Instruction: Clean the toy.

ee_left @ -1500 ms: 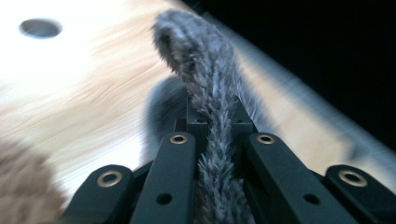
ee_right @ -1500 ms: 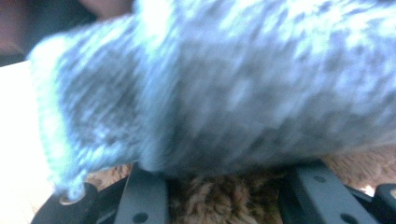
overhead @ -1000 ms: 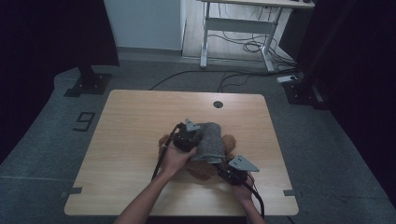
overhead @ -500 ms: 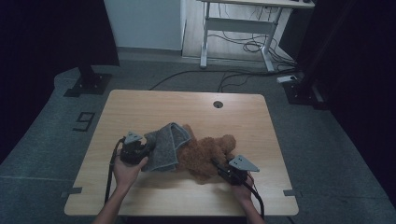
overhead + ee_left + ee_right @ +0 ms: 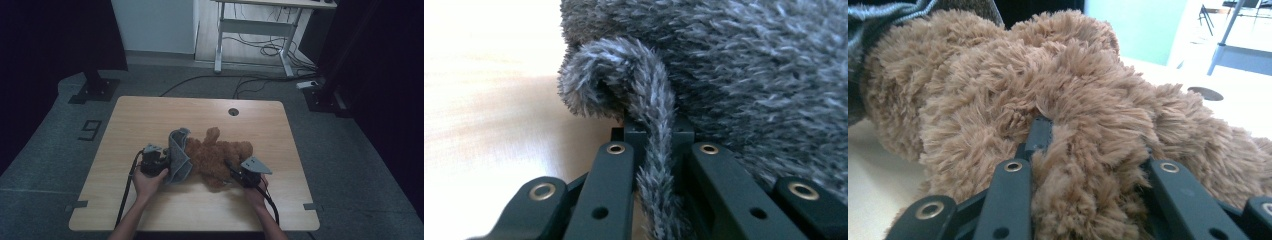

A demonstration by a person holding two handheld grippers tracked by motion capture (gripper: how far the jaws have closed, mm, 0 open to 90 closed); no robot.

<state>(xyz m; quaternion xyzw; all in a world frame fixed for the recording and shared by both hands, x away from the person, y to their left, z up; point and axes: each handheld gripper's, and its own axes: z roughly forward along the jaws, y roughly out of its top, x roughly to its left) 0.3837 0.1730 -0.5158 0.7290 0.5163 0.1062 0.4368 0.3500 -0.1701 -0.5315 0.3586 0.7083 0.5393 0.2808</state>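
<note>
Left tongs (image 5: 165,162): jaws pressed together on edge of grey fleece cloth (image 5: 178,155); left gripper view shows fold of cloth pinched between black jaws. Right tongs (image 5: 231,172): jaws have just been closing, clamped on tuft of brown plush bear (image 5: 220,155); fur bulges between jaws in right gripper view. Bear lies on desk (image 5: 150,115), middle toward near edge. Cloth partly pulled off, bunched at bear's left end, touching it. Both hands near desk's near edge.
</note>
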